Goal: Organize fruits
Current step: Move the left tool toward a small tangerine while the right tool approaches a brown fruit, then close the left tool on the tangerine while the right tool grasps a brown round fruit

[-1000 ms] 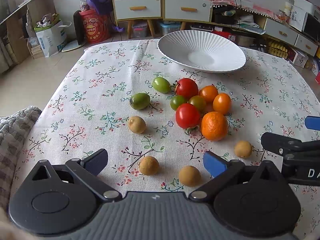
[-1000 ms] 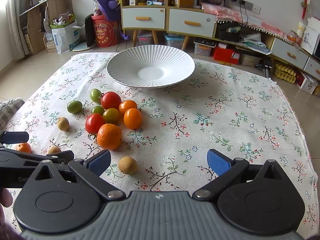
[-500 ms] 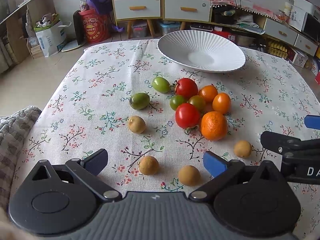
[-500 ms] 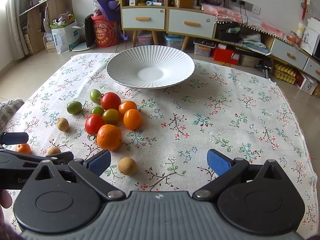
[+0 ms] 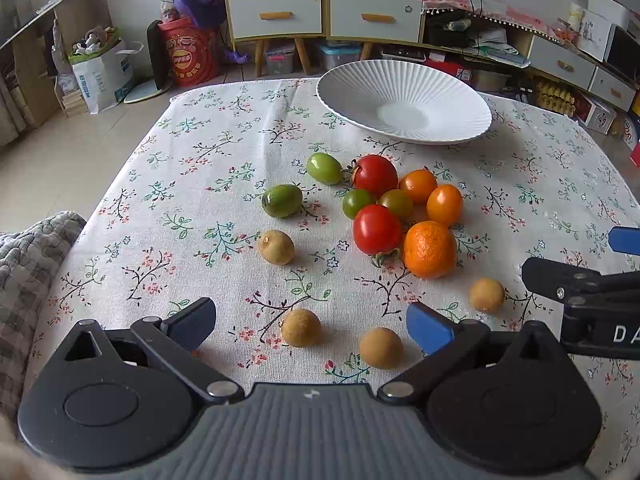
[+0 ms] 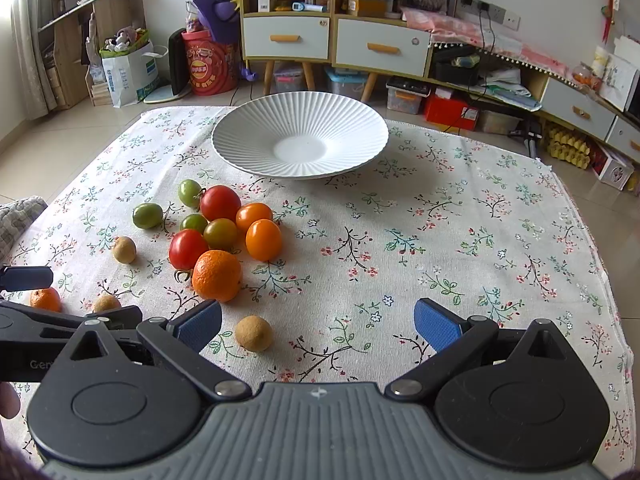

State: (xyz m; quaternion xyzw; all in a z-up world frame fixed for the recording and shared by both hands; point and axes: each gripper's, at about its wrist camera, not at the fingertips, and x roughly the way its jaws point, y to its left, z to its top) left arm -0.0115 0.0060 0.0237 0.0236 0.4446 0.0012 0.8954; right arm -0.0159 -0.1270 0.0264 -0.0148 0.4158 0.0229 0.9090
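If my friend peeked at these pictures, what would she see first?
Probably the bright heap of fruit: the big orange at the near edge of a huddle of red, orange and green tomatoes on the flowery tablecloth. Behind them sits a big white ribbed plate with nothing in it. Close up, the left gripper and right gripper are both open, holding nothing.

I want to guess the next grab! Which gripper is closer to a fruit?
Probably the left gripper: two brown fruits lie between its open fingers. The right gripper is open too, with just one brown fruit near its left finger.
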